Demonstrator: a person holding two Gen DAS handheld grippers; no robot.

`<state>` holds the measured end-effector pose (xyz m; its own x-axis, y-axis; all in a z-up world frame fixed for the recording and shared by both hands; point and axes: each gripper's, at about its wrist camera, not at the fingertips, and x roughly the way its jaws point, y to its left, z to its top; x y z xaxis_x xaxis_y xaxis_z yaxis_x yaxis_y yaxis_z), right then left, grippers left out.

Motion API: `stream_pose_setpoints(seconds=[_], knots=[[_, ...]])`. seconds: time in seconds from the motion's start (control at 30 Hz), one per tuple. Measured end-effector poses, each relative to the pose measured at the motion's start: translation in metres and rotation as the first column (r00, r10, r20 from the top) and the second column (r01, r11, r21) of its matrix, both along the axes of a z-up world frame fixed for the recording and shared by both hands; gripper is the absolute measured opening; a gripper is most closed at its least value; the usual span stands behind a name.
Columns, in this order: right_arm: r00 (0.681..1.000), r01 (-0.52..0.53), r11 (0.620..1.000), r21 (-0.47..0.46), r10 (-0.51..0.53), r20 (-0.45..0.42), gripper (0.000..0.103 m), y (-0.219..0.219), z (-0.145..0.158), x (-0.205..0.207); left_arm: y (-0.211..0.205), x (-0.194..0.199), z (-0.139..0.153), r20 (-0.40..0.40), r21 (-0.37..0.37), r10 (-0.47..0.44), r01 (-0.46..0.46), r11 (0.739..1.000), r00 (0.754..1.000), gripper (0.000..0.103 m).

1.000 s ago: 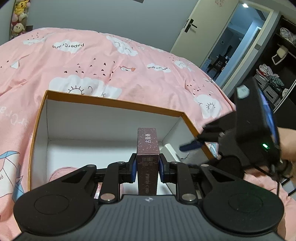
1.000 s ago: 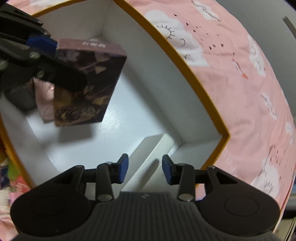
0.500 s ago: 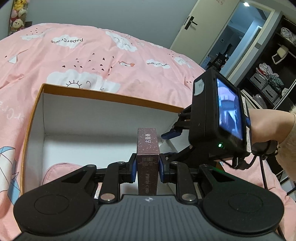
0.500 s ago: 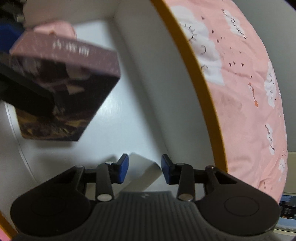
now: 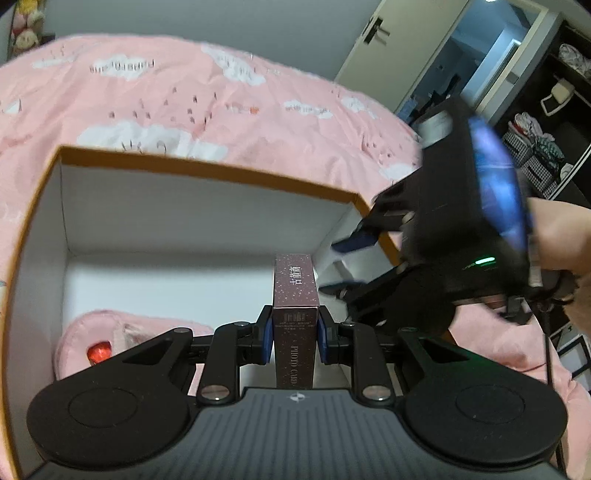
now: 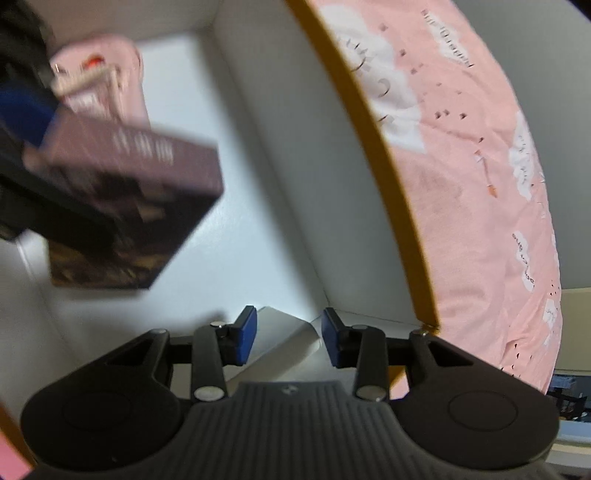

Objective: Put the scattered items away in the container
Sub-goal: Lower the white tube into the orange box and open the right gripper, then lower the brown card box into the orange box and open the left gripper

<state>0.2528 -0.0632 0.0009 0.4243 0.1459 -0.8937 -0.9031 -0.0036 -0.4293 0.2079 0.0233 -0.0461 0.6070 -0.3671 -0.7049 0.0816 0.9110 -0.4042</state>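
My left gripper (image 5: 294, 328) is shut on a dark maroon photo card box (image 5: 295, 295) and holds it upright inside the orange-rimmed white container (image 5: 207, 173). The same box (image 6: 122, 206) shows blurred at the left of the right wrist view, above the container floor. My right gripper (image 6: 289, 334) is open and empty, over a flat white box (image 6: 284, 339) in the container's corner. In the left wrist view my right gripper (image 5: 351, 258) is at the container's right wall, blurred. A pink pouch (image 5: 110, 332) with a red spot lies on the container floor.
The container sits on a bed with a pink cloud-print cover (image 5: 221, 96). An open door (image 5: 461, 66) and dark shelves (image 5: 546, 129) stand at the right. Plush toys (image 5: 26, 26) sit at the far left.
My right gripper has swung back and tilted over the container's right corner. The left gripper has moved a little deeper into the container, still holding the card box.
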Motion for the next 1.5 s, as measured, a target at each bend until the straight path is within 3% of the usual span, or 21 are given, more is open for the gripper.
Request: stream_pose_setpoints(seconds=[0.17, 0.37, 0.5, 0.63, 0.77, 0.9, 1.07, 1.23, 1.3, 1.5], knots=[[0.999, 0.031, 0.997, 0.072, -0.033, 0.019, 0.041, -0.016, 0.021, -0.004, 0.0, 0.015, -0.007, -0.099, -0.06, -0.05, 0.044, 0.997, 0.994, 0.026], [0.999, 0.049, 0.993, 0.104, -0.051, 0.013, 0.041, -0.032, 0.028, -0.006, -0.009, 0.031, -0.015, -0.204, -0.103, -0.155, 0.136, 0.985, 0.967, 0.026], [0.999, 0.052, 0.991, 0.119, -0.053, 0.004, 0.041, -0.034, 0.029, -0.008, -0.011, 0.038, -0.025, -0.259, -0.112, -0.161, 0.136, 0.984, 0.952, 0.026], [0.999, 0.05, 0.99, 0.134, -0.05, 0.0, 0.041, -0.044, 0.031, -0.041, -0.011, 0.045, -0.029, -0.296, -0.122, -0.15, 0.118, 0.985, 0.943, 0.026], [0.999, 0.052, 0.989, 0.141, -0.051, -0.009, 0.041, -0.041, 0.027, -0.037, -0.012, 0.052, -0.027, -0.328, -0.032, -0.074, 0.067, 0.997, 0.942, 0.034], [0.999, 0.044, 0.987, 0.153, -0.039, -0.031, 0.041, -0.036, 0.023, -0.034, -0.012, 0.059, -0.028, -0.344, 0.001, -0.051, 0.054, 0.999, 0.938, 0.038], [0.996, 0.046, 0.985, 0.165, -0.034, -0.077, 0.041, -0.03, 0.02, -0.033, -0.012, 0.059, -0.028, -0.349, 0.106, -0.009, 0.049, 0.993, 0.937, 0.045], [0.996, 0.042, 0.985, 0.17, -0.027, -0.091, 0.041, -0.025, 0.019, -0.034, -0.005, 0.06, -0.026, -0.357, 0.1, 0.003, 0.036, 0.994, 0.934, 0.047], [0.994, 0.047, 0.983, 0.176, -0.028, -0.11, 0.041, -0.022, 0.018, -0.032, -0.003, 0.058, -0.024, -0.346, 0.105, 0.008, 0.031, 0.994, 0.938, 0.042], [0.957, 0.146, 0.967, 0.209, -0.085, -0.276, 0.041, -0.011, 0.019, -0.017, 0.005, 0.047, -0.007, -0.285, 0.151, 0.025, 0.019, 0.988, 0.958, 0.042]])
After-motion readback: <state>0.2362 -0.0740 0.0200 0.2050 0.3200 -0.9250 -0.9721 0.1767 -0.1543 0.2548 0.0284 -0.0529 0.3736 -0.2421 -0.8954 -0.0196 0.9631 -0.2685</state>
